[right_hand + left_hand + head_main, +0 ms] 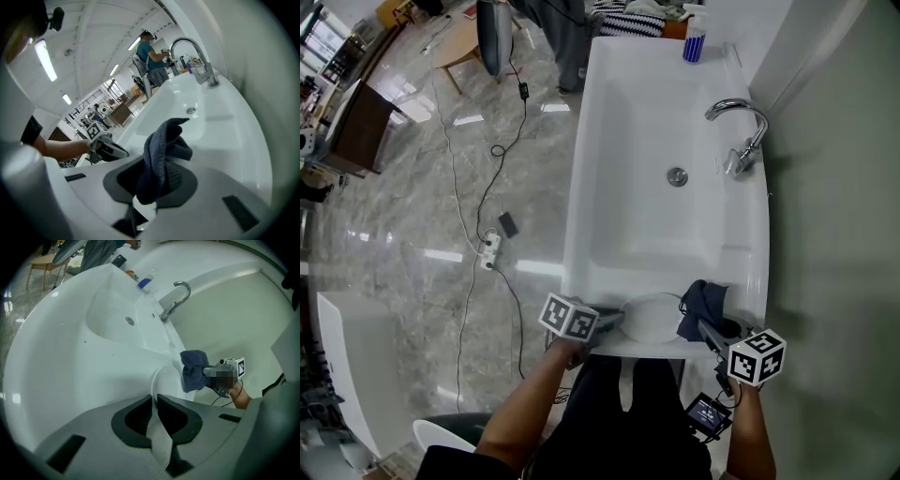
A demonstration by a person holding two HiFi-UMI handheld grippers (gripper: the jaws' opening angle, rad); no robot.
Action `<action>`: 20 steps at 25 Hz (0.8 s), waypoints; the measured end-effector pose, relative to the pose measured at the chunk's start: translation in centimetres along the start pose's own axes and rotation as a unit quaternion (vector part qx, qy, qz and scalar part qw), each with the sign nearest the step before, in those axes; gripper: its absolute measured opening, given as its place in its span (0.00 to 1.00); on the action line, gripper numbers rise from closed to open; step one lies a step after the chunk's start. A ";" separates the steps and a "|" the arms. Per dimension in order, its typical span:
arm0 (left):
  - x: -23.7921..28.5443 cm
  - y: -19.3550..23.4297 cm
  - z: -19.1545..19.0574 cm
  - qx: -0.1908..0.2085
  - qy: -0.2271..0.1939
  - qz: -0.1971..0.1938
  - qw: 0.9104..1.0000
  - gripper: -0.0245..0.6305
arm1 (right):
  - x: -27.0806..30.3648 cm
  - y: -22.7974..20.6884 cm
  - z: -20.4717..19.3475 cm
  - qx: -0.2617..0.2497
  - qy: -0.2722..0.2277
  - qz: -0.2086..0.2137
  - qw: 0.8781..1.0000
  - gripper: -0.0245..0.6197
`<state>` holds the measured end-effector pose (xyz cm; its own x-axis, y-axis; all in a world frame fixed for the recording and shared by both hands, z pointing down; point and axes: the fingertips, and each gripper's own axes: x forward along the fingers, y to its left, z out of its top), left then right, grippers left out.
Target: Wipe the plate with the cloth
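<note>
A white plate (652,319) stands on edge over the front rim of the white sink (581,187), and my left gripper (614,321) is shut on its left rim. In the left gripper view the plate's edge (158,427) runs between the jaws of the left gripper (154,414). My right gripper (705,328) is shut on a dark blue cloth (703,300), held just right of the plate. The bunched cloth (161,159) fills the jaws of the right gripper (150,187). From the left gripper view the cloth (192,369) hangs beside the plate's far rim.
A chrome faucet (741,131) stands on the sink's right side, with the drain (677,175) in the basin. A blue bottle (695,42) sits at the far corner. Cables and a power strip (490,250) lie on the floor to the left.
</note>
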<state>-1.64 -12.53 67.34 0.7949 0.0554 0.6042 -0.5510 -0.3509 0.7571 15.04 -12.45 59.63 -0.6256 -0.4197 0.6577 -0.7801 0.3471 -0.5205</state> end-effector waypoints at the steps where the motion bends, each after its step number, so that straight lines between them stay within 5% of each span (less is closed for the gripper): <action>1: 0.0 0.0 0.0 0.001 -0.001 0.001 1.000 0.09 | 0.5 1.6 0.7 -0.008 -0.008 0.021 1.000 0.12; 5: 0.0 0.1 -0.1 0.000 0.000 0.003 1.000 0.09 | 6.3 7.2 0.2 -0.022 0.024 0.103 0.994 0.12; 9: 0.0 -0.1 -0.3 -0.001 0.004 0.004 1.000 0.09 | 11.5 9.5 -2.7 -0.015 0.084 0.137 0.987 0.12; 15: 0.0 0.1 -0.3 0.000 0.005 0.008 1.000 0.09 | 10.3 5.2 -4.0 -0.012 0.101 0.081 0.991 0.12; 20: 0.1 0.2 -0.3 -0.004 0.004 0.008 1.000 0.09 | 5.4 -0.2 -5.0 0.038 0.082 0.030 0.995 0.12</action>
<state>-1.75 -12.31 67.56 0.7845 0.0573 0.6175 -0.5652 -0.3437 0.7500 11.88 -10.60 66.07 -0.6664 -0.2559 0.7003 -0.7434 0.3009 -0.5974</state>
